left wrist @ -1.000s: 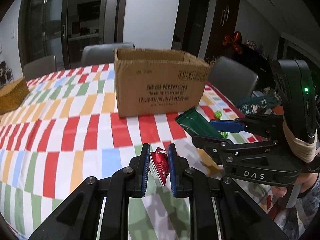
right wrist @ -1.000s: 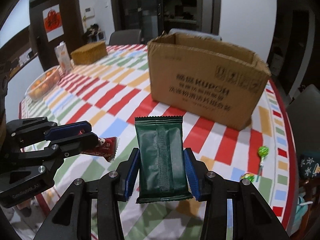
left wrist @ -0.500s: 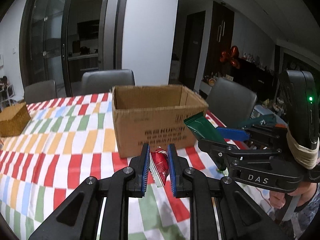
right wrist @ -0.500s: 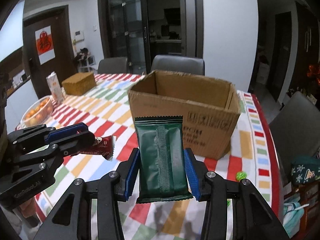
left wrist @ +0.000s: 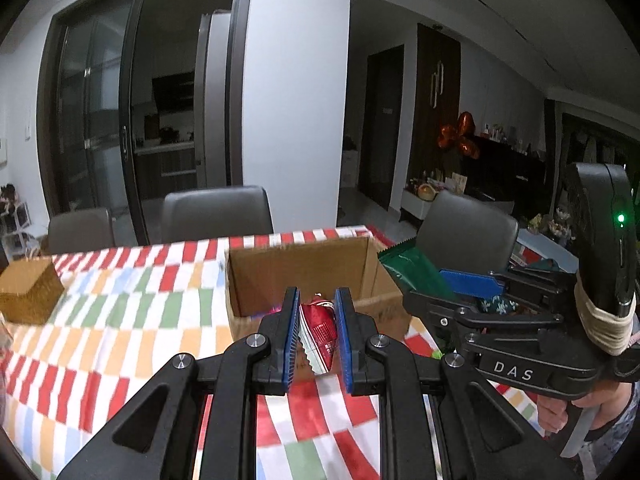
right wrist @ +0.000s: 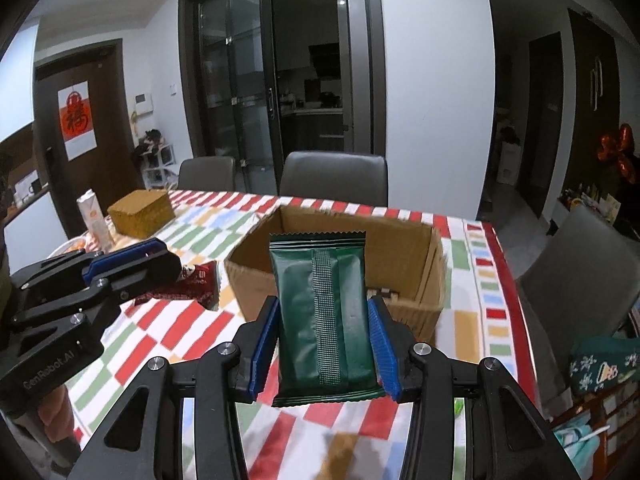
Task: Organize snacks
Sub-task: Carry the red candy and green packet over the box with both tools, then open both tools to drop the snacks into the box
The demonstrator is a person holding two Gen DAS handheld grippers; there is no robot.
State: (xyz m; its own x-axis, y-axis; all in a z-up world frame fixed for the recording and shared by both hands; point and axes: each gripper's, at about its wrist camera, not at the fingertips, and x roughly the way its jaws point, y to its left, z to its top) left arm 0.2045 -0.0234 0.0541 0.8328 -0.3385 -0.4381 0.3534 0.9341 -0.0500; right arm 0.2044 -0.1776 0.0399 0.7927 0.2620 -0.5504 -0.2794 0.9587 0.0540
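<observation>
Now up in the air with two snacks, just on the near side of the box (right wrist: 400, 240). Left tool (left wrist: 317, 294) squeezed narrow on a red snack (left wrist: 318, 328), pinched by its thin sides. Right tool (right wrist: 323, 304) closed less far, gripping a green pack (right wrist: 320, 280) across its lower half, top end standing up. Both held above the striped worktop (right wrist: 140, 344), red snack on the left, green pack on the right, side by side but apart. Neither one over the box mouth yet, going by the views.

To do this part well:
- Carry each snack far enough to hang right over the open box, past the near wall.
- Lift high enough to clear that wall, or risk bumping the cardboard and pushing the box away.
- Hold both squeezes firm until over the hole.
- Tip the tools down a bit, then open one at a time, low inside, for a soft drop.
- Mind the two tools: no knocking together.
- Lay the packs flat, beside the few dim things already inside, too dark to name.
</observation>
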